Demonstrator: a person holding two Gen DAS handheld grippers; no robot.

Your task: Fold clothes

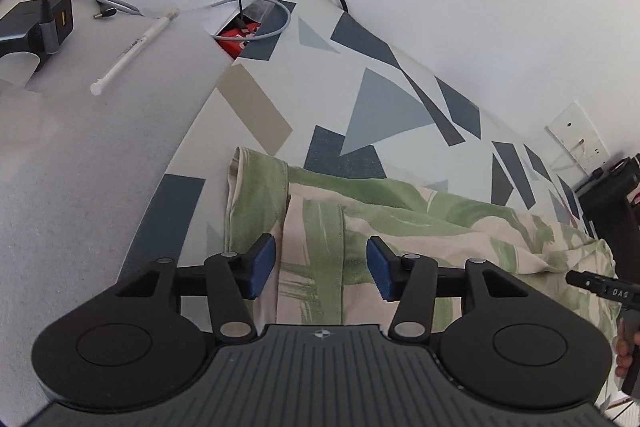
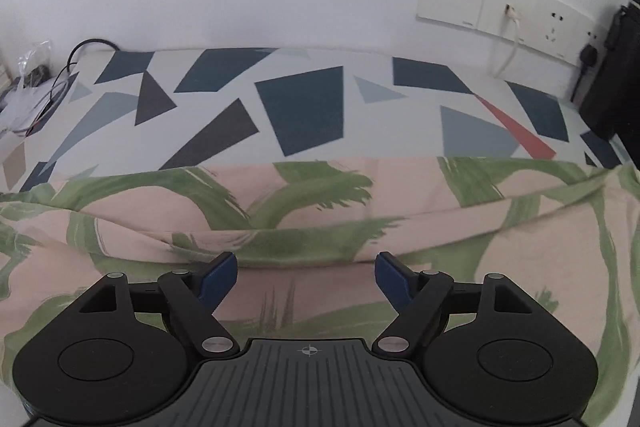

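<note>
On the geometric-patterned cloth [image 2: 300,107] covering the desk against the wall, the green-and-pink leaf-print garment [image 2: 320,195] lies spread and partly folded, left gripper [image 1: 321,267] and right gripper [image 2: 306,277] both low over it, jaws wide apart, holding nothing.

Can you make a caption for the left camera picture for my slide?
Open left tongs hover over a green-and-peach garment on a patterned cloth.

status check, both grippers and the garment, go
Left gripper open, right gripper open, both over green-and-pink garment. Garment rumpled on patterned cloth. Nothing blocking.
</note>
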